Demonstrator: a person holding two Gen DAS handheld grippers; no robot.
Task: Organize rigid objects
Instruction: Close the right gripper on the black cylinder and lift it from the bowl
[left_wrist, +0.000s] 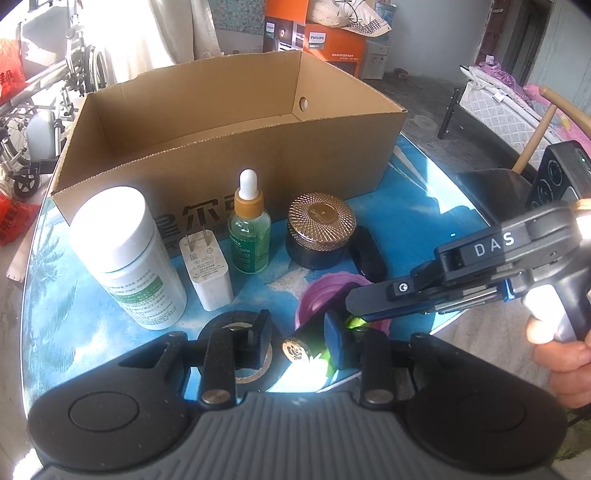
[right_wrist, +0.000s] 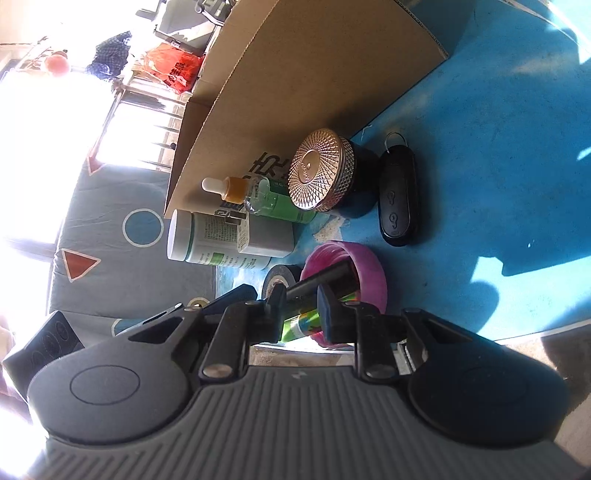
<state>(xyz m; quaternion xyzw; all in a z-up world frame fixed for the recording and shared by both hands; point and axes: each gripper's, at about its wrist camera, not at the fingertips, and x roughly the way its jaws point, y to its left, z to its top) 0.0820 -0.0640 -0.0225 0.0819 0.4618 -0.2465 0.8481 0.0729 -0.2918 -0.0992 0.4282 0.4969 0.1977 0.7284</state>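
A slim tube with a black body, a shiny green wrap and a gold rose cap (left_wrist: 293, 350) hangs just above the purple bowl (left_wrist: 325, 295). My right gripper (right_wrist: 301, 308) is shut on the tube (right_wrist: 295, 325) across its middle, coming in from the right. My left gripper (left_wrist: 297, 334) stands around the tube's cap end. Its right pad is next to the tube and a gap shows at its left pad. Behind stands an open, empty cardboard box (left_wrist: 229, 122).
On the blue table (left_wrist: 406, 206) in front of the box stand a white bottle (left_wrist: 125, 254), a white charger (left_wrist: 207, 269), a green dropper bottle (left_wrist: 249, 229), a gold-lidded jar (left_wrist: 319, 229) and a black key fob (right_wrist: 397, 199). A black tape roll (left_wrist: 236, 325) lies under my left fingers.
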